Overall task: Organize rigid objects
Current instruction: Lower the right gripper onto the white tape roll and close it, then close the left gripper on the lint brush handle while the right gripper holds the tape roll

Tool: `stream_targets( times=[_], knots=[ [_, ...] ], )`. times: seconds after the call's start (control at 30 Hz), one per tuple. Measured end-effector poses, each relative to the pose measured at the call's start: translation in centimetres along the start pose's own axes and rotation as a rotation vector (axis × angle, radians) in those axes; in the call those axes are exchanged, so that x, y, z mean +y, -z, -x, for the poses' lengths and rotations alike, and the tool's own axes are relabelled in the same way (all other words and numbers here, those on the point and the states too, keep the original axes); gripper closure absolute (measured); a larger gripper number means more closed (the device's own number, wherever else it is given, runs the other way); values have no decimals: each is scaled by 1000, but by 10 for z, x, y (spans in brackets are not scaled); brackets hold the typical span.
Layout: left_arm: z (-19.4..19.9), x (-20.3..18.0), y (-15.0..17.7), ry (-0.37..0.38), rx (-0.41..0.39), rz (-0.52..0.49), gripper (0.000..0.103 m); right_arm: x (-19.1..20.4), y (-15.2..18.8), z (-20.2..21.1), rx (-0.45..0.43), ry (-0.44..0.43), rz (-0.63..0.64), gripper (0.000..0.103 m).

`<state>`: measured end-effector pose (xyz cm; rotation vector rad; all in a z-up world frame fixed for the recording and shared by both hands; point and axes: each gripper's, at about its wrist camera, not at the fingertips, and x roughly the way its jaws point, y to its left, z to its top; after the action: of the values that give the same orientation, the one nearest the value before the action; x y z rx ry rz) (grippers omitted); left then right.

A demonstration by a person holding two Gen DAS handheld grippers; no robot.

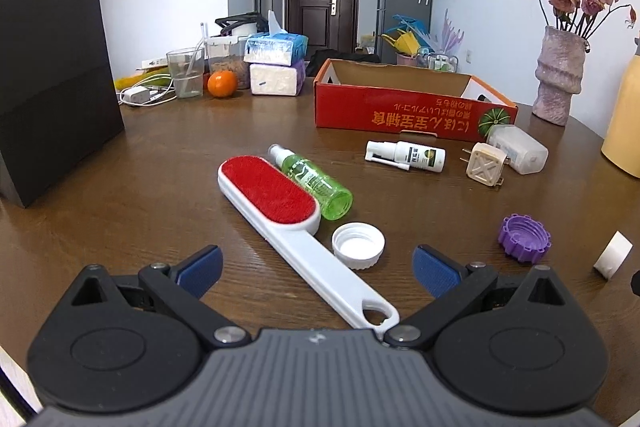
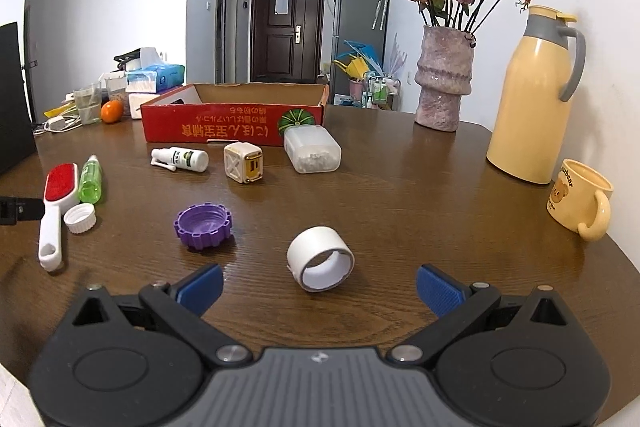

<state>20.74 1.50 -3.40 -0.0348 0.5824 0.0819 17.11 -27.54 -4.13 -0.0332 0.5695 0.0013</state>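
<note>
White tape roll point(image 2: 320, 258) lying on its curved side ahead of the wide-open right gripper point(image 2: 319, 286), risking rolling off if nudged; left gripper point(image 1: 318, 269) likewise gaping, empty.

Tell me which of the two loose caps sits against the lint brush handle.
The white cap: it sits against the lint brush handle, just below the green spray bottle. The purple cap lies apart, well off to the right.
</note>
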Motion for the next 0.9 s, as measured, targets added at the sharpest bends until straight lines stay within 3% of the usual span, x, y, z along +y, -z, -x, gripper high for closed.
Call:
stream_targets(
  times=[0.17, 0.37, 0.47, 0.53, 0.9],
  knots=[
    [0, 0, 2, 0, -1, -6, 0, -3, -2, -12, -20, -16, -3, 2],
    [-5, -2, 9, -7, 22, -23, 0, -9, -9, -41, 8, -30, 26, 16],
    [-9, -2, 10, -14, 40, -18, 0, -15, -9, -57, 42, -49, 27, 32],
    [-11, -1, 11, -20, 48, -15, 0, -19, -9, -67, 67, -70, 13, 59],
    [-43, 1, 9, -120, 117, 37, 0, -26, -3, -63, 15, -118, -75, 60]
  ],
)
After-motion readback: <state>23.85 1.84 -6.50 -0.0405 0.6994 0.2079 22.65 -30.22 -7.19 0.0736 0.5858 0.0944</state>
